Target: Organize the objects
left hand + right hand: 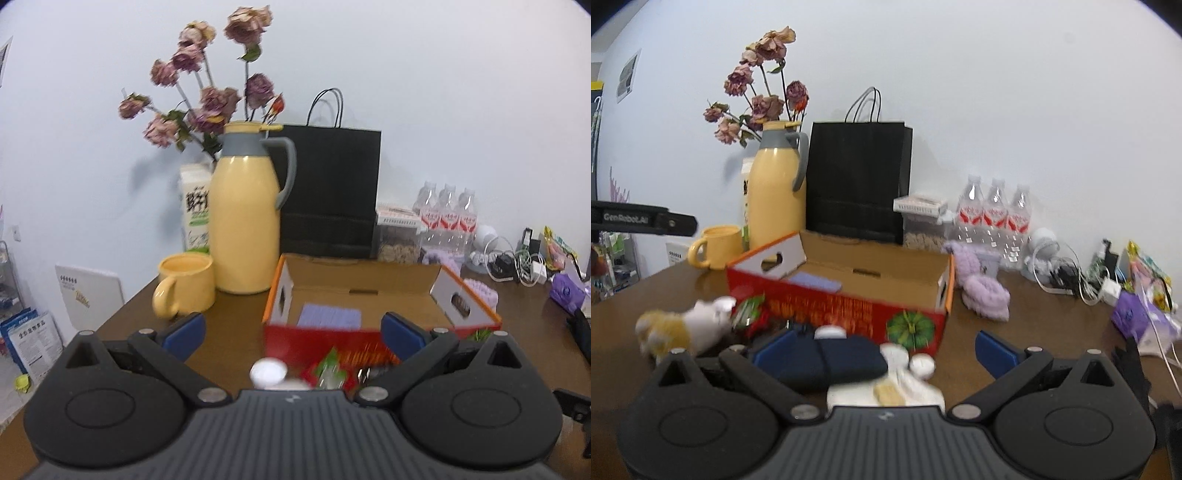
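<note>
In the left wrist view, the left gripper (293, 334) was seen with its blue-padded jaws spread wide apart, nothing being gripped between them. The open red-and-orange cardboard box (369, 295) was located just beyond the jaws on the brown wooden table (236, 321), with a flat lilac pad (328, 315) lying on its floor. A yellow ceramic mug (184, 291) and a tall yellow thermos jug with a grey collar (245, 214) were positioned to the far left of the box. A black paper carrier bag (328, 192) was stood against the wall behind it.

In the right wrist view, the right gripper (884, 349) was likewise observed with its jaws set wide apart and nothing clamped. A dark navy folded cloth item (834, 360) and a small white round cap (922, 363) were found lying near, in front of the box. A white-and-tan plush toy (683, 328) was placed at the near left, and a lilac knitted item (982, 288) just right of the box. Three clear plastic water bottles (995, 214) were ranged at the far right.
</note>
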`<state>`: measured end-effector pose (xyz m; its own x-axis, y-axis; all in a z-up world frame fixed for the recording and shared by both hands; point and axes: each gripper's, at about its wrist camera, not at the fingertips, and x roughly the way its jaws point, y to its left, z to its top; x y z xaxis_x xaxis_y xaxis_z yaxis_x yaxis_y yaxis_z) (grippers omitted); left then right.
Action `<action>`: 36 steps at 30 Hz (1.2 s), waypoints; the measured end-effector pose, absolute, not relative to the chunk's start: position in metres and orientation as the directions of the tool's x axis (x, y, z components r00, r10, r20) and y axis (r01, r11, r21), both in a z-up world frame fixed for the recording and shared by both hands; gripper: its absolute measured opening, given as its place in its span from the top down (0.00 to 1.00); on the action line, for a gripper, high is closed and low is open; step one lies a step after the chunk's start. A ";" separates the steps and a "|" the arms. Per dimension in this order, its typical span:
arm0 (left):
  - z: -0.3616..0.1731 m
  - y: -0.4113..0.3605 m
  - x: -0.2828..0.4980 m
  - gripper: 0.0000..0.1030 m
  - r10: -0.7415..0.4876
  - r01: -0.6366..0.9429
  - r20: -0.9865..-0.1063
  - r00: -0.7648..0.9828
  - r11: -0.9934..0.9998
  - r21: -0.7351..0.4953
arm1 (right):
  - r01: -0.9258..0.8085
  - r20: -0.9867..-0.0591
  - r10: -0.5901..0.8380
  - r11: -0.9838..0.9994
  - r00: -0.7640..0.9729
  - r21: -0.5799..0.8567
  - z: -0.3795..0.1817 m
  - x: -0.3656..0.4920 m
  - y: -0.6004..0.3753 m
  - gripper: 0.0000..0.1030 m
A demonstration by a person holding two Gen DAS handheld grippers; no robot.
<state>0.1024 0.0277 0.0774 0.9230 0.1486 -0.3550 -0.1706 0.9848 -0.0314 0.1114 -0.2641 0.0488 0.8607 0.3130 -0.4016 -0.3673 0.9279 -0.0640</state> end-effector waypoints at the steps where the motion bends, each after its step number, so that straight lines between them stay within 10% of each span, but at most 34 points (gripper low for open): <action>1: 0.074 0.031 0.097 0.00 0.153 -0.175 -0.361 0.920 0.984 -0.031 | -0.364 -0.410 0.309 0.929 0.858 -0.061 0.044 0.104 -0.268 0.00; 36: 0.004 0.068 0.050 0.00 0.198 -0.250 -0.480 0.855 0.967 -0.047 | -0.386 -0.538 0.326 0.923 0.777 0.001 -0.019 0.083 -0.257 0.00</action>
<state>0.0503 0.0684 0.0045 0.8545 0.1977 -0.4803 -0.2499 0.9671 -0.0467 0.0832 -0.2570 -0.0189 0.7774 0.3256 -0.5382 -0.3858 0.9226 0.0008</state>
